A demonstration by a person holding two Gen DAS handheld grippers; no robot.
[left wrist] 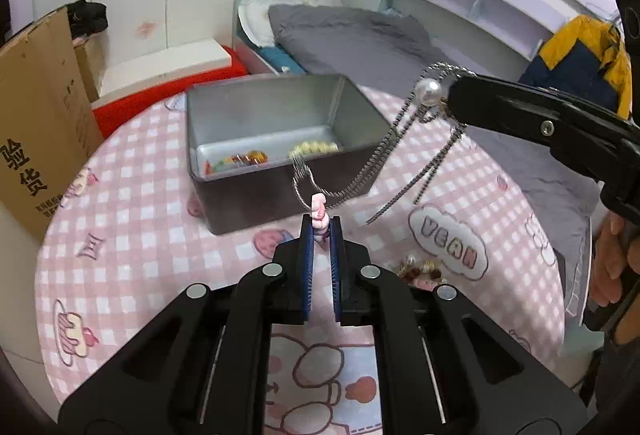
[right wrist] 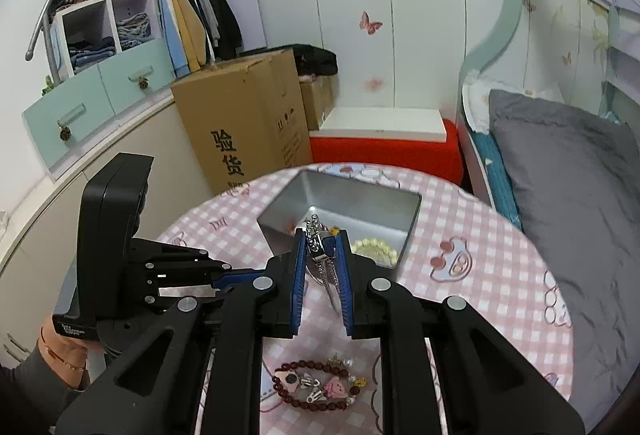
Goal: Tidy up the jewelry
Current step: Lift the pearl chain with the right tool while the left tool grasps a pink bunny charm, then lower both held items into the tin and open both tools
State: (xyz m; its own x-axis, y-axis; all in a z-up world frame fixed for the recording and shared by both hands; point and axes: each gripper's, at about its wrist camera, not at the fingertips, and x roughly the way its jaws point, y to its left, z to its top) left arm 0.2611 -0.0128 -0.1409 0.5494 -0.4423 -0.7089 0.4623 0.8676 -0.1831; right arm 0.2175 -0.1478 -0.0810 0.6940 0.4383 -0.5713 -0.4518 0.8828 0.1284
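Jewellery hangs between two tools in the left wrist view. The left gripper (left wrist: 321, 221) is clamped on a small pink figurine charm (left wrist: 319, 211), held at the very tips of its blue ribbed pads, and a thin silver beaded chain (left wrist: 362, 177) loops from that charm up to the right gripper (left wrist: 450, 99), whose black fingers pinch the other end beside a round white pearl (left wrist: 428, 92). The chain sags in front of the grey rectangular metal tin (left wrist: 276, 151), which stands on the pink checked tablecloth (left wrist: 140, 195) and already holds a cream bead bracelet (left wrist: 316, 147) and some orange beads (left wrist: 250, 157). To do this step well, the person would probably bring both ends over the tin together and lower them (a slack chain tangles and catches on the thin rim easily), letting go only once the loops lie inside. The charm looks glossy and rounded, so the tip grip seems slippery.

In the right wrist view the right gripper (right wrist: 322, 235) is closed on a polished silver clasp piece (right wrist: 320, 247), with sparkly chain strands trailing down between the pads. The tin (right wrist: 340, 203) sits just ahead, matte inside with straight walls. Nearer the camera, a dark red bead bracelet with cartoon charms (right wrist: 316, 387) waits on the cloth.
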